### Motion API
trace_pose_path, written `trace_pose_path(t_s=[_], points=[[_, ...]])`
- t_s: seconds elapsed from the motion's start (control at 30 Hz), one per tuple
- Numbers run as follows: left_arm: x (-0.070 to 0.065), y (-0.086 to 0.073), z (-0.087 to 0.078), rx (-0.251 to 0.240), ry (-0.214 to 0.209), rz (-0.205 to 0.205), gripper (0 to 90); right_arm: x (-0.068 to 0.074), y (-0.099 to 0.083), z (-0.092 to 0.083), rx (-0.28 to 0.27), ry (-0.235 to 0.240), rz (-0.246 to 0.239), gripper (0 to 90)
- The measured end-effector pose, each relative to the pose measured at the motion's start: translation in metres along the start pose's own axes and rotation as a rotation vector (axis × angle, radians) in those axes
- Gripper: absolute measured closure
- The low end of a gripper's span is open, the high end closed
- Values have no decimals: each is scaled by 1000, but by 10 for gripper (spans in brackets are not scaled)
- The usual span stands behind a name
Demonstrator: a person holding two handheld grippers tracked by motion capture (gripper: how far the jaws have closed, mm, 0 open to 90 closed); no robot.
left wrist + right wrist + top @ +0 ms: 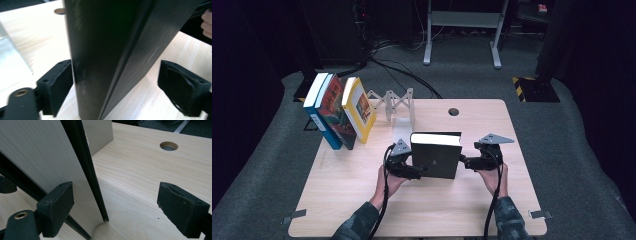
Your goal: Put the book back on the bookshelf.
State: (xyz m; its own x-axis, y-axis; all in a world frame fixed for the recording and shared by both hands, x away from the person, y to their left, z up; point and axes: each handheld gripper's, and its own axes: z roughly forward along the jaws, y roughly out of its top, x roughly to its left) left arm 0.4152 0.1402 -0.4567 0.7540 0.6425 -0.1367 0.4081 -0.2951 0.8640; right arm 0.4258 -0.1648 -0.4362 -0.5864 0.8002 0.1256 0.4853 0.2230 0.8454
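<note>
Black book (435,155) stood upright on the wooden table (362,200), near its middle, in front of the folding metal bookend (394,102). Its long axis ran across the table from one gripper to the other, with the white page block on top and toward the right. One such book stood there, and three more books (339,110) leaned together at the left of the bookend.

Left gripper (408,169) sat at the left end of the black book, at the spine side. In the left gripper view its jaws stood wide with the spine (100,62) between them; one pad seemed to touch the cover, the other stood apart, so it did not clamp. Right gripper (472,161) sat at the right end, also with wide jaws. In the right gripper view the page edge (40,157) lay just beside one pad, and the other pad stood free over the bare table. Both hands looked equally near, one at each end.
</note>
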Motion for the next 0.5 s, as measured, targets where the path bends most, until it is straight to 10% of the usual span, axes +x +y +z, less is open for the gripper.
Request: trace_pose_path(t_s=[0.5], points=[[-4, -8, -16, -22, 4, 26, 158, -4, 9, 18, -8, 10, 22, 126]])
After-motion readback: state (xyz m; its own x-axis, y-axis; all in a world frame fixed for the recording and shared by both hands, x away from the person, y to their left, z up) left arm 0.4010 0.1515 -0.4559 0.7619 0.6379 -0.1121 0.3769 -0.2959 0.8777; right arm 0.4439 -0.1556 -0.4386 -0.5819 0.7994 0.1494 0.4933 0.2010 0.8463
